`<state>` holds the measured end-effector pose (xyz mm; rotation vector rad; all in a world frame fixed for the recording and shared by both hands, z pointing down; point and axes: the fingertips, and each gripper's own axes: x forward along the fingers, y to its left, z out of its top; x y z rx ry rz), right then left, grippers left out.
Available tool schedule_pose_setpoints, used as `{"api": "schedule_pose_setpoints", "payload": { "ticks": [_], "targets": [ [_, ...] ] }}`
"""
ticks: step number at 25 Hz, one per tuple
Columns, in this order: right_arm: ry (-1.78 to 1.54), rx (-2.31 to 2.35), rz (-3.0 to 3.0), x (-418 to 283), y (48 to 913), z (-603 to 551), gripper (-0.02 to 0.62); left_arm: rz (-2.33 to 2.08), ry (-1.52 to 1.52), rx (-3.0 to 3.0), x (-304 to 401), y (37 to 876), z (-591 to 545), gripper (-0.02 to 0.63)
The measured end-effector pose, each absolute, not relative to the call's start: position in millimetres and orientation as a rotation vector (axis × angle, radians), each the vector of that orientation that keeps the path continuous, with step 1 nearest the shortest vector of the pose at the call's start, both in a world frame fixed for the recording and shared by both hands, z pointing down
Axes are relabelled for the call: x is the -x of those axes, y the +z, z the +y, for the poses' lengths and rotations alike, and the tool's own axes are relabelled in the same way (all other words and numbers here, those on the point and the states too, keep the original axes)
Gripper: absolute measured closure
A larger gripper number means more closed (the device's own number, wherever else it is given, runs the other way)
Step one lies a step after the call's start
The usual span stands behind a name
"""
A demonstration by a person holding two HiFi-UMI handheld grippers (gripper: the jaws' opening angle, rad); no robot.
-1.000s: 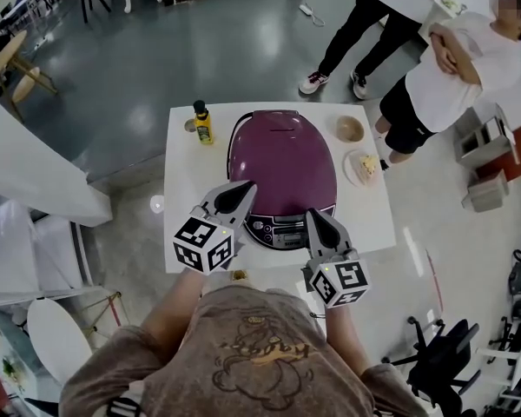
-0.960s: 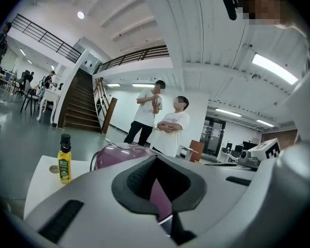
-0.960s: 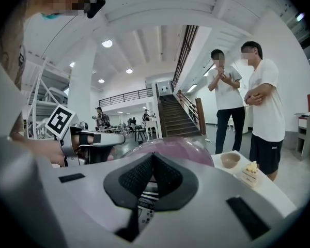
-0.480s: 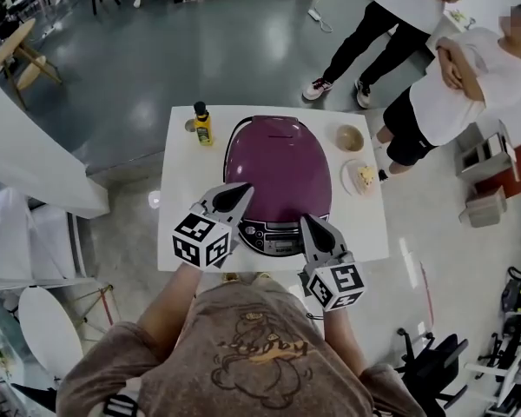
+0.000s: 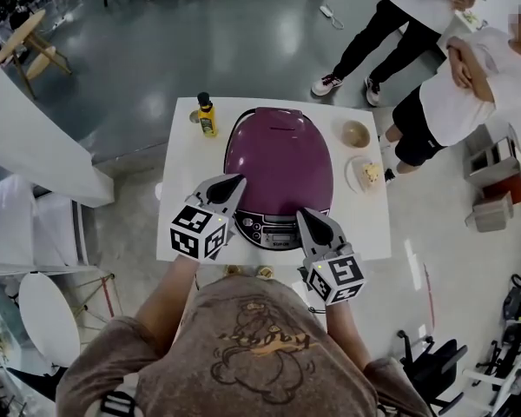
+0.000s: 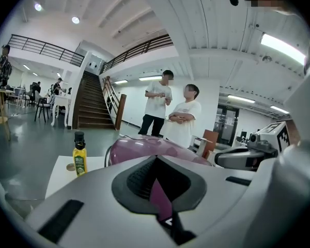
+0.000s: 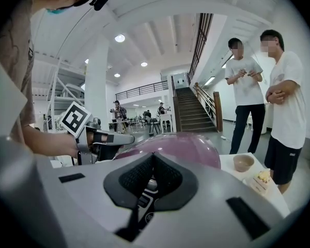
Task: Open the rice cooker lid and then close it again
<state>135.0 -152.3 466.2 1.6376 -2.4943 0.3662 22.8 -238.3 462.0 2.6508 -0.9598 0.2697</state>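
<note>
The purple cooker (image 5: 280,159) sits in the middle of the white tabletop (image 5: 181,168), filling most of the span from the far edge to the near one. Its lid (image 5: 282,146) is down and closed, and its panel (image 5: 273,230) faces the near edge. The left claw (image 5: 235,181) hangs over the near left part of the tabletop with its jaws pressed together and nothing between them. Its tip lies by the cooker's front left side, and whether it touches the shell cannot be told. The right claw (image 5: 303,214) is above the near edge with its jaws also pressed together and empty, and its tip sits at the right end of the panel. Both claws point slightly downward toward the cooker, one on each side of its front. A yellow bottle (image 5: 207,116) with a dark cap stands upright at the far left corner, clear of the cooker. A small bowl (image 5: 356,134) sits near the far right corner. Just nearer than it, along the right edge, is a plate (image 5: 361,181) with a piece of cake (image 5: 371,173) on it. Two people stand on the floor beyond the far right corner.
</note>
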Motion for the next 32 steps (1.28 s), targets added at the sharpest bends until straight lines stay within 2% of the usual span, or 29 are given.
{"api": "schedule_pose_setpoints", "payload": {
  "ticks": [32],
  "targets": [
    [0.438, -1.379, -2.34, -113.5, 492.2, -152.8, 0.591, -0.989, 0.323, -2.606, -25.5, 476.2, -236.3, 0.587]
  ]
}}
